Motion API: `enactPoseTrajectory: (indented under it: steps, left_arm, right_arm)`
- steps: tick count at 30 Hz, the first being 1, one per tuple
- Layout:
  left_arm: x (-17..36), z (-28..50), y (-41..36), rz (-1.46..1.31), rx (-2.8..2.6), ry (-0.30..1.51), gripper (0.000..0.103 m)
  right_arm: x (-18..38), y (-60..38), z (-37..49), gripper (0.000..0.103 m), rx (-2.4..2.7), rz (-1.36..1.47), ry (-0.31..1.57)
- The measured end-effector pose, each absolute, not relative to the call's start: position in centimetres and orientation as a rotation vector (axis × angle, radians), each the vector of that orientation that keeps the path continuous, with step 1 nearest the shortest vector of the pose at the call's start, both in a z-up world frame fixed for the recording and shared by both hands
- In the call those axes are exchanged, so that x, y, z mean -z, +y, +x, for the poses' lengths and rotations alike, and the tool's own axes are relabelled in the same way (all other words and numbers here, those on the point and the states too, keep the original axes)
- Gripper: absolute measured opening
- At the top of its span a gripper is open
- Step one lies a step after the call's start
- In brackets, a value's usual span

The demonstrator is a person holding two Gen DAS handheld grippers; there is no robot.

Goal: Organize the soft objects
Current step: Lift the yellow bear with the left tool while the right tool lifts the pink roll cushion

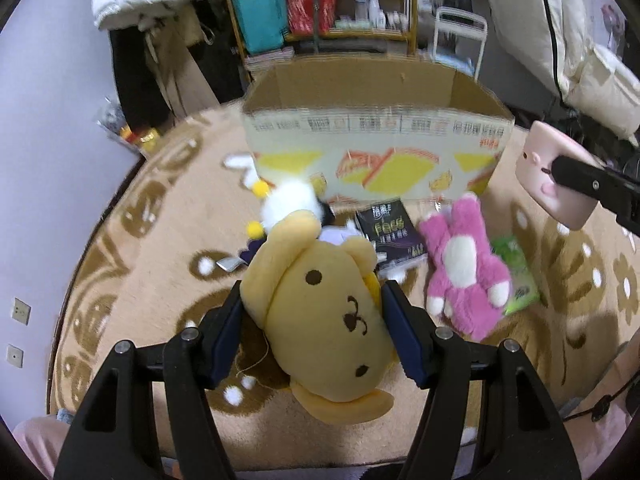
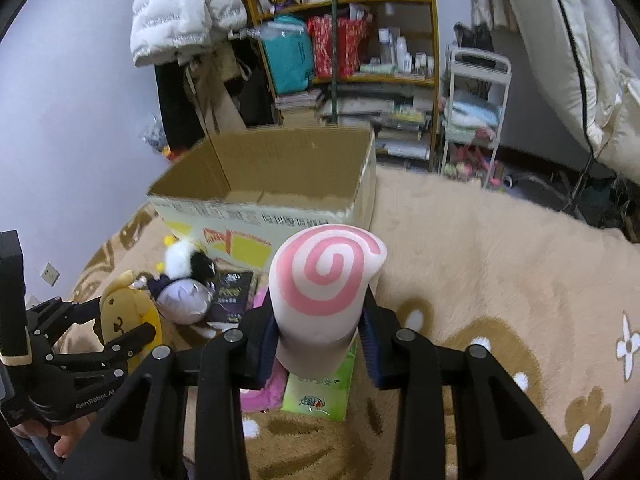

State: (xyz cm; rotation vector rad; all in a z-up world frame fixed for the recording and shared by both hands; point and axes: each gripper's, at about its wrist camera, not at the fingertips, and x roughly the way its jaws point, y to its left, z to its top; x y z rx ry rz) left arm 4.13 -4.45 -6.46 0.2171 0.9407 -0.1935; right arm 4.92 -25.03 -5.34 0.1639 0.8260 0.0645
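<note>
A large open cardboard box (image 1: 376,136) with yellow printed panels stands on a beige plush rug (image 1: 160,240) with brown flower patterns; every place below is given relative to this box.

In front of the box, nearest the camera in the left wrist view, the left gripper (image 1: 316,320) is clenched on a yellow plush bear head with brown ears and a stitched face (image 1: 324,312). Its two dark blue pads (image 1: 226,332) press the bear's sides, and the bear is held above the rug.

In front of the box's right half, the right gripper (image 2: 320,344) grasps a white, cylinder-shaped soft toy with a pink spiral on its end (image 2: 320,292). The toy stands upright between the pads, spiral end facing the camera, lifted above the rug. In the left wrist view the same toy appears as a pink block to the right of the box.

On the rug just in front of the box lie more soft things: a white and black fluffy plush with yellow pompoms (image 2: 188,262), touching the box's front left corner area; a pale purple round plush (image 2: 184,300) just beside it; a dark flat packet with printed lettering (image 1: 390,232) in front of the box's middle; a bright pink and cream furry plush (image 1: 464,268) to the right of the packet; and a green plastic packet (image 2: 320,384) partly under the pink plush.

Behind the box stand a wooden shelf (image 2: 344,40) crowded with bags and bottles, and a white puffer jacket (image 2: 180,8) hanging to its left.
</note>
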Motion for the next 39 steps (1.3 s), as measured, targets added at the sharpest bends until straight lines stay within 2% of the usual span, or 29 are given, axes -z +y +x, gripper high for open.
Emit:
enactPoseTrajectory:
  steps: [8, 14, 33, 39]
  left_arm:
    - [2.5, 3.2, -3.0, 0.224, 0.158, 0.674, 0.065]
    - [0.8, 3.8, -2.4, 0.231, 0.145, 0.576, 0.065]
    - [-4.3, 11.1, -3.6, 0.256, 0.132, 0.381, 0.065]
    - [-4.3, 12.6, -4.4, 0.256, 0.158, 0.321, 0.065]
  right_arm:
    - [2.5, -24.0, 3.4, 0.037, -0.063, 0.105, 0.675]
    - [1.3, -23.5, 4.1, 0.037, -0.070, 0.103, 0.646]
    - [-3.2, -22.6, 10.6, 0.038, -0.081, 0.081, 0.515]
    - [-2.8, -22.9, 12.2, 0.038, -0.107, 0.091, 0.510]
